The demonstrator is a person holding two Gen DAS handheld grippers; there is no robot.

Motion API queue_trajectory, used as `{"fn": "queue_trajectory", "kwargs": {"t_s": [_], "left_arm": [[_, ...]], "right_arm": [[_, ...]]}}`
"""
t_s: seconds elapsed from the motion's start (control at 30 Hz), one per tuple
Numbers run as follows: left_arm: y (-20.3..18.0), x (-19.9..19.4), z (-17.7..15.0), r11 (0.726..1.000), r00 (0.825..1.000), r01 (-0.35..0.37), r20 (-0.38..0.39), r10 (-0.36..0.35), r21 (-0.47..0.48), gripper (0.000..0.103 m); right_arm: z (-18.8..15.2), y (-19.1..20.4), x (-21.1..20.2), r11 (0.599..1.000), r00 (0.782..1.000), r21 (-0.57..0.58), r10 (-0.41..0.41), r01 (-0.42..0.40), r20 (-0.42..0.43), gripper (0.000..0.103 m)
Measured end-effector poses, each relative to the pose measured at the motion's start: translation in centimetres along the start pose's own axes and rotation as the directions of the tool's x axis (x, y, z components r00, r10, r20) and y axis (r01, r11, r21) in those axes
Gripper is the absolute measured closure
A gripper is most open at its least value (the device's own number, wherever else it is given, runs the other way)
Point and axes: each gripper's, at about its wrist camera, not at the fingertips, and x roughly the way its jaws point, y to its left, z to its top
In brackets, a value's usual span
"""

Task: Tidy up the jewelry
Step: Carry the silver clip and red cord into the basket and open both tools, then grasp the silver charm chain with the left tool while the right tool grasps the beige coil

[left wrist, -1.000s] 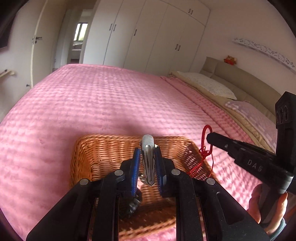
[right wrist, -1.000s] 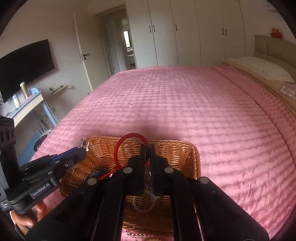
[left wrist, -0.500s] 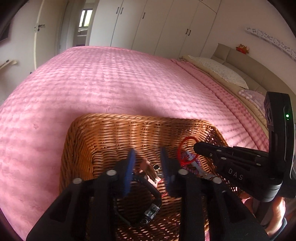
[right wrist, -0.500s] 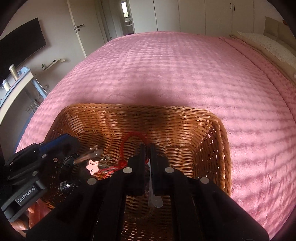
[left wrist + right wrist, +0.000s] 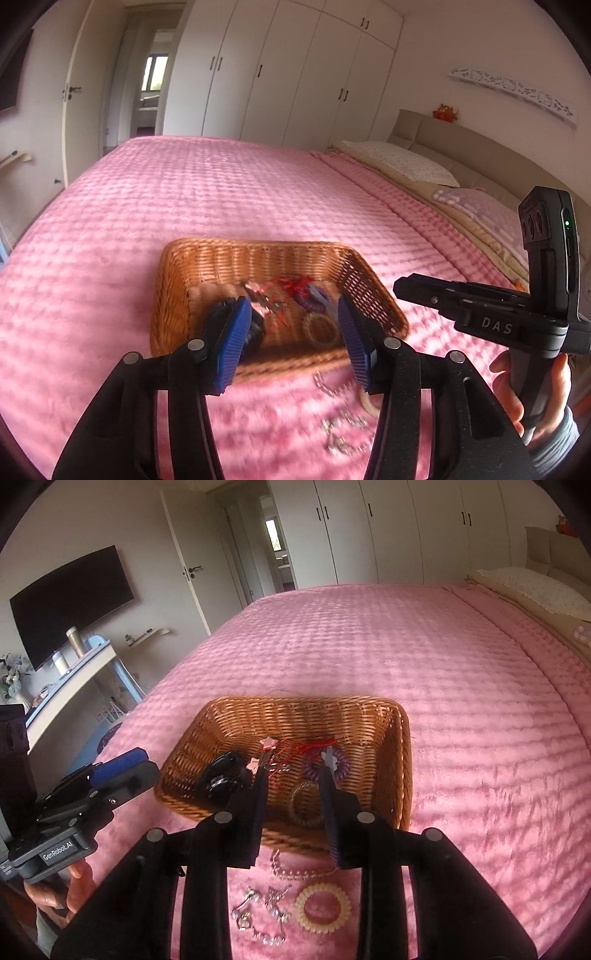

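A woven wicker basket (image 5: 303,703) sits on the pink bedspread. Inside lie a red cord bracelet (image 5: 299,747), a pink star clip (image 5: 268,742), a purple spiral hair tie (image 5: 341,766), a gold ring (image 5: 306,806) and a black piece (image 5: 221,775). My right gripper (image 5: 293,771) hangs above the basket's near side, its jaws opening with nothing between them. My left gripper (image 5: 292,302) is also opening and empty, its blue pads (image 5: 236,332) over the basket (image 5: 258,245). On the cover in front of the basket lie a cream spiral hair tie (image 5: 322,908), silver pieces (image 5: 266,914) and a bead chain (image 5: 295,873).
Pink bedspread (image 5: 221,192) stretches beyond the basket, with pillows (image 5: 402,166) and a headboard at the right. The right gripper (image 5: 400,286) shows beside the basket in the left wrist view. A shelf with bottles (image 5: 74,642) and a wall screen (image 5: 70,602) stand left of the bed.
Both grippers dipped into the basket, opened and drew back. The silver clip left my left gripper and the red cord left my right gripper; the cord now lies in the basket.
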Motion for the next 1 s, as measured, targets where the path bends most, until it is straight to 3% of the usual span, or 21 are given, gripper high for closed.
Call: {"fn": "queue_trajectory", "kwargs": {"t_s": [0.17, 0.43, 0.6, 0.8, 0.9, 1.0], "left_arm": [[-1.2, -1.6, -4.1, 1.0, 0.999, -0.002, -0.039, 0.003, 0.013, 0.055], [-1.5, 2.9, -9.6, 1.0, 0.975, 0.013, -0.223, -0.012, 0.003, 0.057], [-1.7, 5.0, -10.4, 0.998, 0.954, 0.066, -0.29, -0.069, -0.022, 0.057], [-3.3, 7.6, -10.3, 0.996, 0.943, -0.01, -0.332, 0.037, 0.083, 0.059], [-3.5, 8.7, -9.9, 0.995, 0.93, 0.006, -0.366, 0.031, 0.1, 0.06], [-4.4, 9.1, -9.9, 0.984, 0.926, -0.005, -0.371, 0.072, 0.179, 0.06]], "right_arm": [[-4.0, 0.4, -2.9, 0.998, 0.998, -0.041, -0.051, 0.053, 0.044, 0.065], [-9.9, -2.1, -0.3, 0.986, 0.987, -0.029, -0.163, 0.162, -0.009, 0.065], [-11.4, -4.2, 2.1, 0.987, 0.985, 0.026, -0.153, 0.156, -0.075, 0.065], [-11.9, -4.9, 3.2, 0.983, 0.98, 0.06, -0.165, 0.173, -0.111, 0.065], [-12.1, -5.2, 3.4, 0.985, 0.981, 0.07, -0.151, 0.16, -0.119, 0.065], [-12.2, -5.1, 3.7, 0.985, 0.981, 0.07, -0.149, 0.159, -0.124, 0.065]]}}
